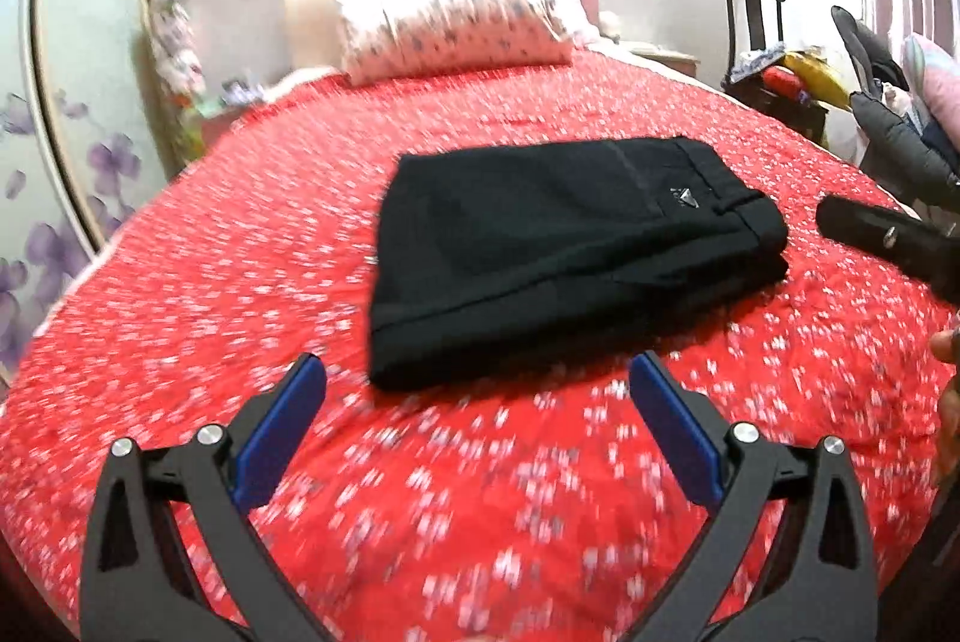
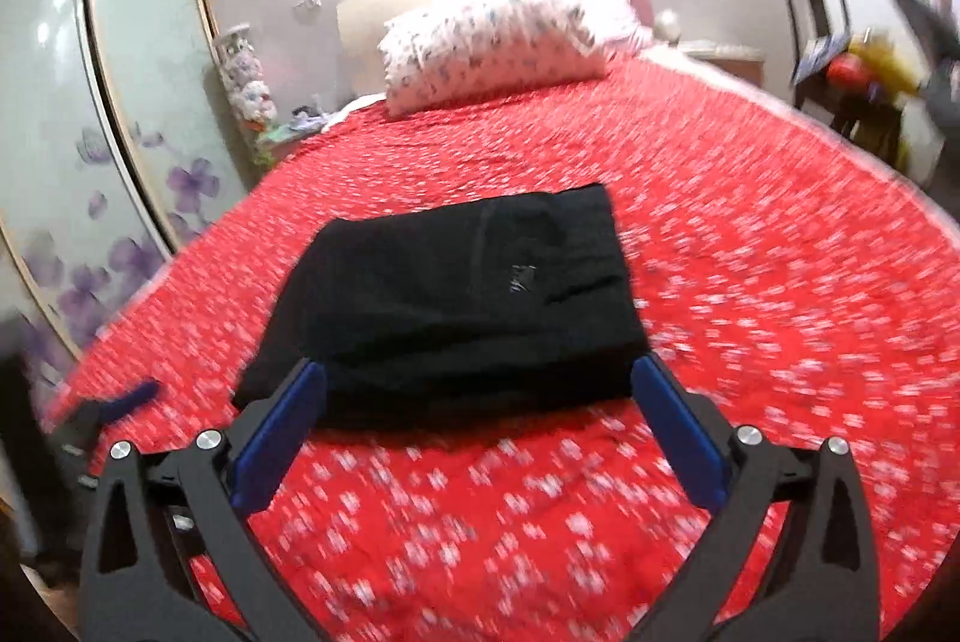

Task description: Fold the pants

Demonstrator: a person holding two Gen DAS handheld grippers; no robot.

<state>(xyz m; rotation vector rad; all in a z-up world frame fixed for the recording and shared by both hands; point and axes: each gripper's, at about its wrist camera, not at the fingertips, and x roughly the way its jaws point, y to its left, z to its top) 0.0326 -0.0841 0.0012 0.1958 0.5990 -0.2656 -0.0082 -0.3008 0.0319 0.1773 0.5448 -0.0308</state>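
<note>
Black pants (image 1: 564,252) lie folded into a compact rectangle on the red flowered bedspread (image 1: 210,294), with a small logo tag facing up. My left gripper (image 1: 477,363) is open, its blue pads spread wide just short of the bundle's near left edge, with nothing between them. In the right wrist view the folded pants (image 2: 456,294) lie straight ahead. My right gripper (image 2: 478,366) is open too, and its tips frame the bundle's near edge without pressing on it. The right gripper's black body (image 1: 888,240) shows beside the pants' waistband end.
A flowered pillow (image 2: 492,36) lies at the head of the bed. Wardrobe doors with purple flowers (image 2: 90,114) stand along the left side. A dark chair piled with items (image 1: 774,66) and a grey jacket (image 1: 900,150) are at the right.
</note>
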